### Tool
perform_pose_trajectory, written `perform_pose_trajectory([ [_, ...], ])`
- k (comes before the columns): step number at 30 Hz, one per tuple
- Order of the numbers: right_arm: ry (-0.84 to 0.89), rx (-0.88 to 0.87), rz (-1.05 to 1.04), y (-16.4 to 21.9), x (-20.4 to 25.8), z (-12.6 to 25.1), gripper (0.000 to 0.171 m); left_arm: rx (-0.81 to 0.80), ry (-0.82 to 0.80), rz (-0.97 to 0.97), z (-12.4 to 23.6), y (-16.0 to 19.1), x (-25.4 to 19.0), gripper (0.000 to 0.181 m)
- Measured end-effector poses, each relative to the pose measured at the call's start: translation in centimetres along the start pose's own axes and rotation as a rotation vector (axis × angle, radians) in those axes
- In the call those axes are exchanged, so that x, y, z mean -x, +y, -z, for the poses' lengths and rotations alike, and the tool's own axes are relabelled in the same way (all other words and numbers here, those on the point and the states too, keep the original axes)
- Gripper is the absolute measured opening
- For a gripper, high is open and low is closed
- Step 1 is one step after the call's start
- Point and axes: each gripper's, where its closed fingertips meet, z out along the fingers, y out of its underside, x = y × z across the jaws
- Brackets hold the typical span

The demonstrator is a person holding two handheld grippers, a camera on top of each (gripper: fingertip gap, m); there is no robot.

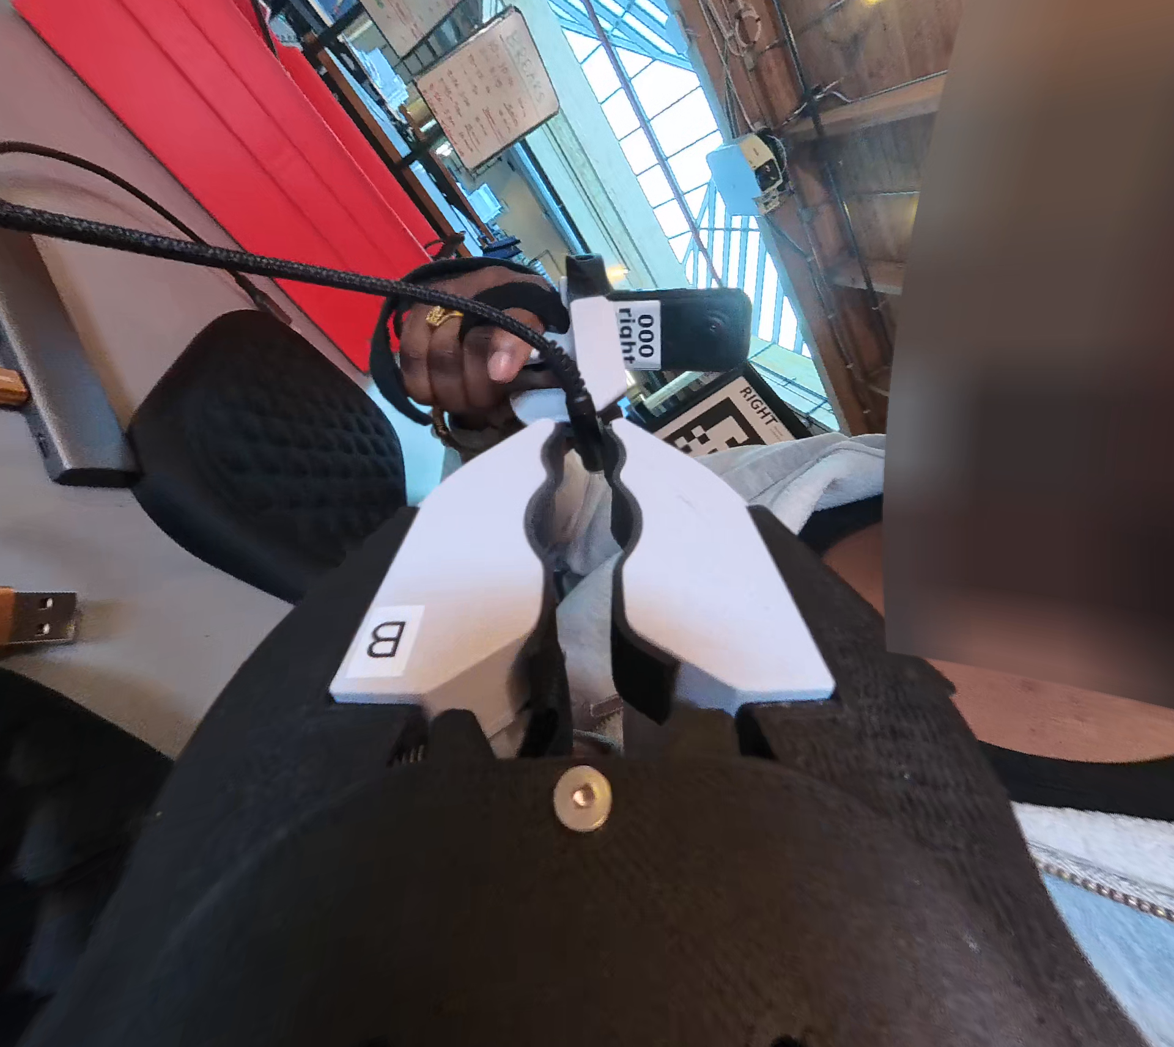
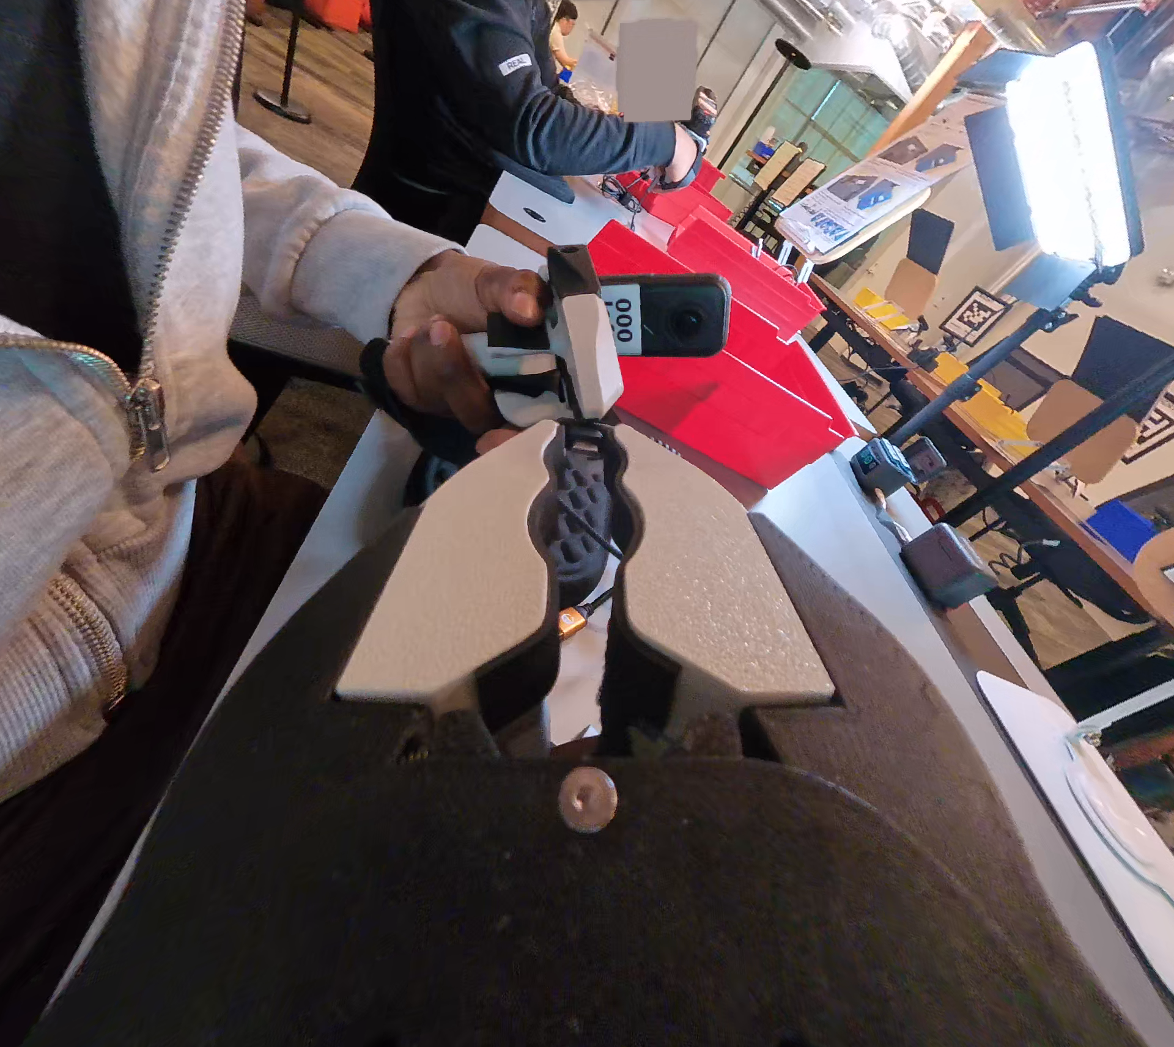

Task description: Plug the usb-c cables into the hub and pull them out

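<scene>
— What's my left gripper (image 1: 587, 438) holding?
— Its tips pinch the black braided cable (image 1: 254, 257); the right gripper (image 2: 587, 435) clamps its plug too.
— The slim grey metal hub (image 1: 63, 413)?
— On the table, well apart from the plug.

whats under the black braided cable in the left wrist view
Under the black braided cable lie the pale table, the grey hub and a black padded case. Its plug end is pinched in the left gripper, so the connector tip is hidden.

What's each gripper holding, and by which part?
Left gripper: black braided cable, pinched at the plug end by the fingertips. Right gripper: its tips close on a small plug end too; which cable is unclear.
</scene>
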Motion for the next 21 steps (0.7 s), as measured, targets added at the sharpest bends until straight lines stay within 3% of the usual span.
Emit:
perform_pose_trajectory([
  [9, 0.012, 0.017, -0.05, 0.2, -0.4, 0.0, 0.011, 0.007, 0.002, -0.081, -0.5, 0.2, 0.1, 0.01],
  [11, 0.041, 0.029, -0.264, 0.6, -1.2, 0.3, 0.015, -0.03, -0.029, -0.143, -0.2, -0.5, 0.4, 0.009],
  [15, 0.017, 0.192, -0.829, 4.9, -2.6, 3.0, 0.055, -0.101, -0.117, -0.284, 1.3, -2.2, 1.3, 0.009],
  [16, 0.008, 0.255, -0.863, 6.1, -2.8, 4.0, 0.051, -0.105, -0.13, -0.307, 1.6, -2.3, 1.6, 0.009],
  [19, 0.003, 0.584, -0.637, 9.8, -4.4, 6.5, 0.041, -0.1, -0.174, -0.376, 2.0, -2.3, 2.4, 0.01],
  [21, -0.123, 0.838, -0.453, 12.1, -5.0, 7.5, 0.042, -0.113, -0.151, -0.384, 2.1, -2.4, 2.2, 0.01],
])
